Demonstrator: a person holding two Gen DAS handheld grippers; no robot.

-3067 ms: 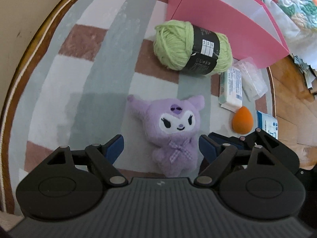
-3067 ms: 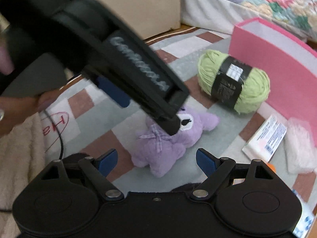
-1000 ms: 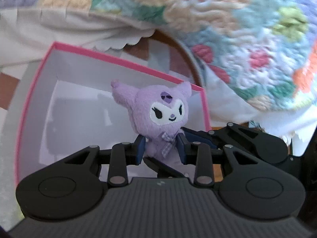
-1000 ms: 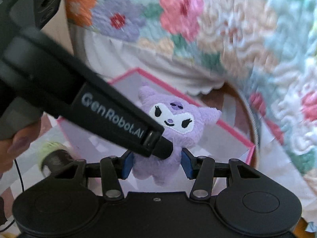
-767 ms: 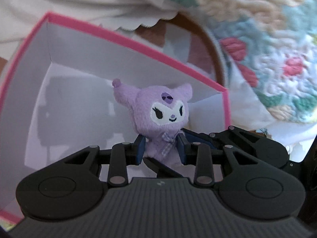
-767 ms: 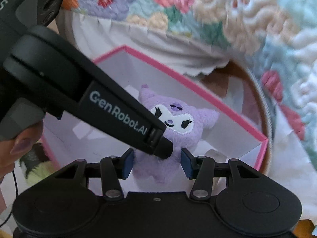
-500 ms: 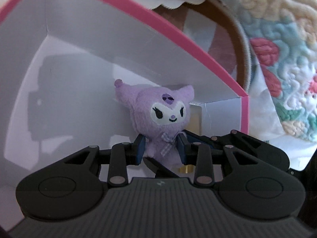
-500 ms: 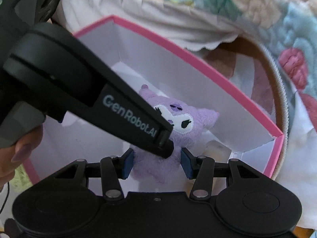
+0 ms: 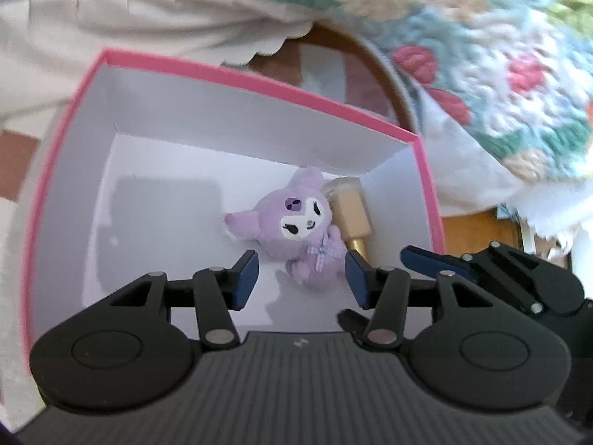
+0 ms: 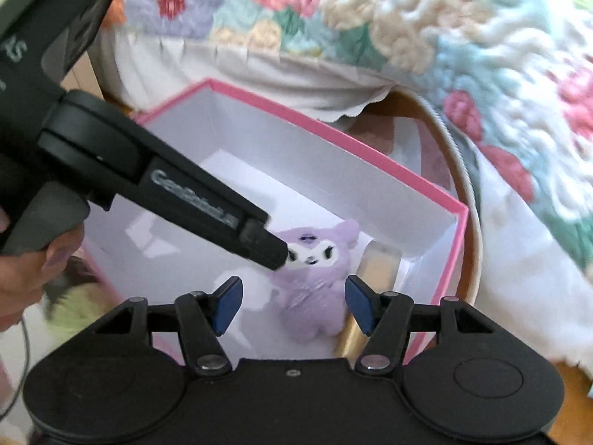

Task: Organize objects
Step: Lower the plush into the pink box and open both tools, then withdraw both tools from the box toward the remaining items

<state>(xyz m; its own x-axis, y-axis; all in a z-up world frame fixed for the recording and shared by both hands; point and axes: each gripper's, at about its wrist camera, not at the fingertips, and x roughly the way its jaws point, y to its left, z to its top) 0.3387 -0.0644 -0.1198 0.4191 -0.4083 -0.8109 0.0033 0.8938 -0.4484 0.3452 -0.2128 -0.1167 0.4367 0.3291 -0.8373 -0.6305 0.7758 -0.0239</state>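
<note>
**Plush dropped into the pink box**

The purple plush toy (image 9: 296, 230) now lies on the floor of the pink box (image 9: 237, 74), near its far right corner, touching a gold bottle (image 9: 350, 215). A second ago both grippers clamped it; the left gripper (image 9: 302, 274) and right gripper (image 10: 292, 304) have just been opening and stand released, empty. This item looks placed.

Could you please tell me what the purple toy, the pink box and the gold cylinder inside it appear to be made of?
Purple plush toy: soft fuzzy fabric, matte. Pink box: probably cardboard, with thin folded walls and a smooth white lining. Gold cylinder: satin sheen, metal or metallised plastic; I cannot tell which.
</note>
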